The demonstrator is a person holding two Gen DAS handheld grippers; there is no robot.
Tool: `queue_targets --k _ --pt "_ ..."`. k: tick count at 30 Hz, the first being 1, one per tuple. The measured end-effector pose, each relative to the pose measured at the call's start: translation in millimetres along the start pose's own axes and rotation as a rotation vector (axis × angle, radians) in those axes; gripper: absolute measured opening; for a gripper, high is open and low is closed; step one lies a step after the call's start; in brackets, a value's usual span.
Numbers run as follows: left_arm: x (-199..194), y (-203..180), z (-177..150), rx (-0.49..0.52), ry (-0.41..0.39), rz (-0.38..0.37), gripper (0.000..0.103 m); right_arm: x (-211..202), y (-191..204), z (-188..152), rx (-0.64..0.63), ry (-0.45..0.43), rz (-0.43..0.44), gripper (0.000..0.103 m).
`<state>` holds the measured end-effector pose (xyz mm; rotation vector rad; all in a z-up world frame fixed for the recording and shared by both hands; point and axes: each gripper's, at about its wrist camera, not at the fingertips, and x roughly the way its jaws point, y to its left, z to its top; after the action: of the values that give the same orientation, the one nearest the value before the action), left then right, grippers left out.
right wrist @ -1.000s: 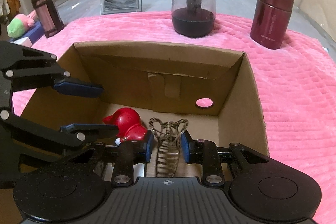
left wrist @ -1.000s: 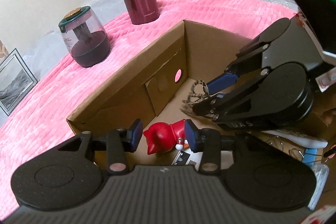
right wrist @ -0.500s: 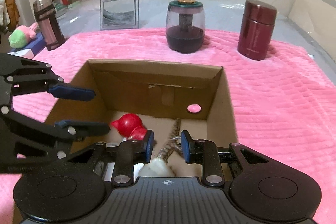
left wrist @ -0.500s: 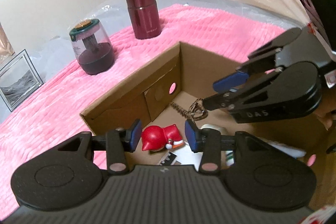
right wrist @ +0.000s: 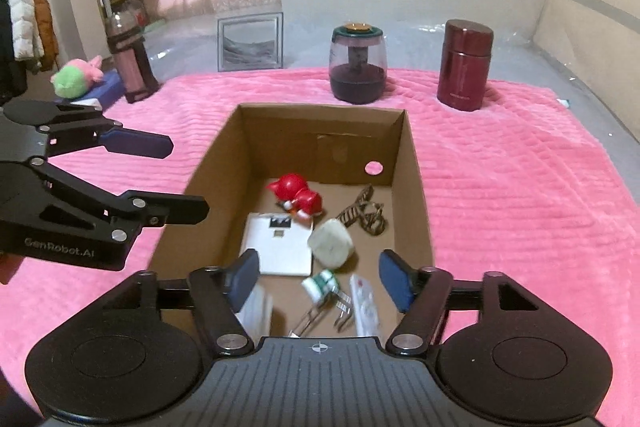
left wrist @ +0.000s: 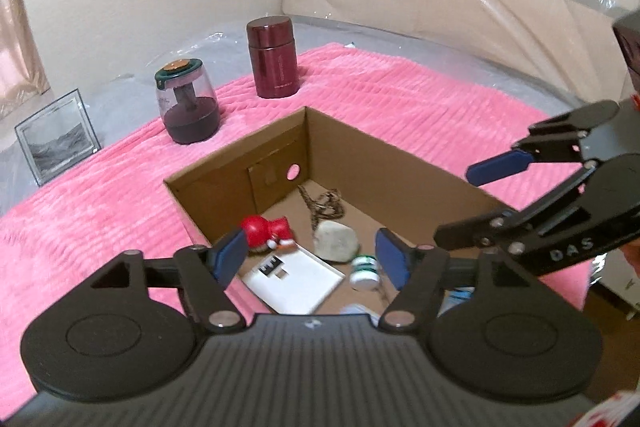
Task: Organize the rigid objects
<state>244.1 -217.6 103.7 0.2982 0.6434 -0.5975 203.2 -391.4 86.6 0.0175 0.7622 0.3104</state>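
An open cardboard box (right wrist: pixel 414 187) (left wrist: pixel 224 163) sits on a pink blanket. Inside lie a red figurine (right wrist: pixel 296 193) (left wrist: pixel 266 231), a striped hair clip (right wrist: pixel 364 213) (left wrist: pixel 326 205), a pale stone (right wrist: pixel 332 243) (left wrist: pixel 336 245), a white flat scale (right wrist: pixel 278 245) (left wrist: pixel 296 279), a green-and-white small tub (right wrist: pixel 320 285) (left wrist: pixel 364 269) and a white remote (right wrist: pixel 364 307). My left gripper (left wrist: pixel 312 263) (right wrist: pixel 176 175) is open and empty above the box's left side. My right gripper (right wrist: pixel 322 277) (left wrist: pixel 468 203) is open and empty above the box's near end.
On the blanket (right wrist: pixel 520 207) behind the box stand a dark purple glass jar (right wrist: pixel 358 67) (left wrist: pixel 188 107) and a maroon flask (right wrist: pixel 464 65) (left wrist: pixel 274 57). A framed picture (right wrist: pixel 250 43) (left wrist: pixel 56 135), a pink bottle (right wrist: pixel 130 63) and a plush toy (right wrist: pixel 76 79) lie farther back.
Both grippers have risen and pulled back from the box and opened wide. The hair clip left the right gripper and now lies on the box floor.
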Motion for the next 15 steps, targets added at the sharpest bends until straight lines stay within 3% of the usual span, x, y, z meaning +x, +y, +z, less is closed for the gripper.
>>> queue_targets --k 8,11,15 --pt "-56.5 -22.0 -26.9 -0.074 -0.070 0.033 0.096 -62.1 21.0 -34.0 0.028 -0.037 0.014 0.077" --pt "-74.4 -30.9 -40.3 -0.091 -0.081 0.049 0.102 -78.7 28.0 -45.2 0.035 -0.049 0.020 0.079" --pt "-95.6 -40.4 -60.8 -0.132 -0.092 0.062 0.102 -97.2 35.6 -62.2 0.065 -0.068 0.030 0.080"
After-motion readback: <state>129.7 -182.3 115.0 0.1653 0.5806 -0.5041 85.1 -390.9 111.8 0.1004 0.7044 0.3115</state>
